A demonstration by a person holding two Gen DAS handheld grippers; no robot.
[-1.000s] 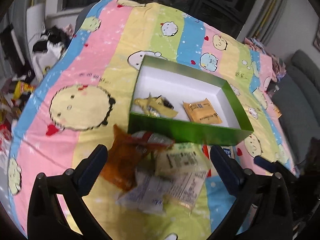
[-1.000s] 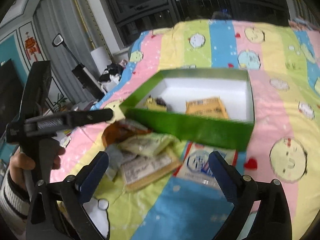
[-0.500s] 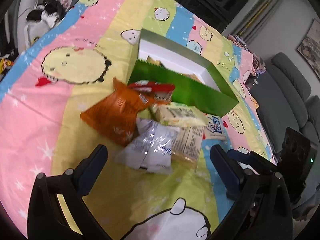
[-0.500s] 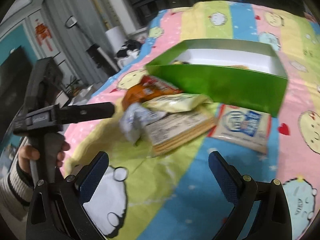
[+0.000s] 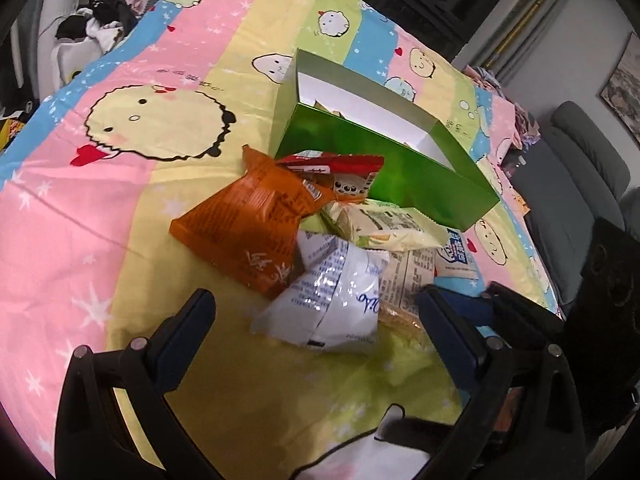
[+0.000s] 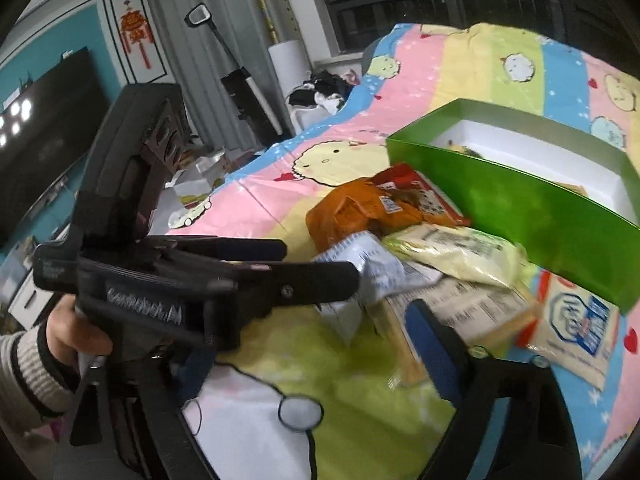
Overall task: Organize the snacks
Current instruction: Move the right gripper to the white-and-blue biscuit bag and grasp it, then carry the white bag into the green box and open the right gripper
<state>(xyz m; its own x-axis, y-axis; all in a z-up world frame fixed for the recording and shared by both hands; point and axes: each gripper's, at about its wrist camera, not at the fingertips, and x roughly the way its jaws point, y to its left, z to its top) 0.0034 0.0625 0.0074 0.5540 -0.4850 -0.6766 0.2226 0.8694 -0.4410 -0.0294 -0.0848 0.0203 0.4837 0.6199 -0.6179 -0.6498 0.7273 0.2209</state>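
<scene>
A heap of snack packets lies on the cartoon bedsheet in front of a green box [image 5: 400,176] with a white inside. The heap holds an orange packet [image 5: 256,224], a red packet [image 5: 340,168], a pale yellow packet [image 5: 384,224], a white-silver packet [image 5: 336,304] and a clear cracker pack [image 5: 412,284]. My left gripper [image 5: 312,316] is open, its fingers either side of the white-silver packet. My right gripper [image 6: 312,344] is open just behind the heap; its left finger is hidden behind the left gripper's body. A white-blue packet [image 6: 576,320] lies beside the box [image 6: 520,208]. The box holds a few snacks.
The left gripper's body and the hand holding it [image 6: 160,280] fill the left of the right wrist view. A grey sofa [image 5: 580,184] stands past the bed's right edge. Clothes [image 5: 100,24], a TV and clutter lie off the bed's left side.
Both grippers have come down and in toward the snack heap. The left gripper now straddles the white-silver packet. The right gripper has swung in close beside the left one.
</scene>
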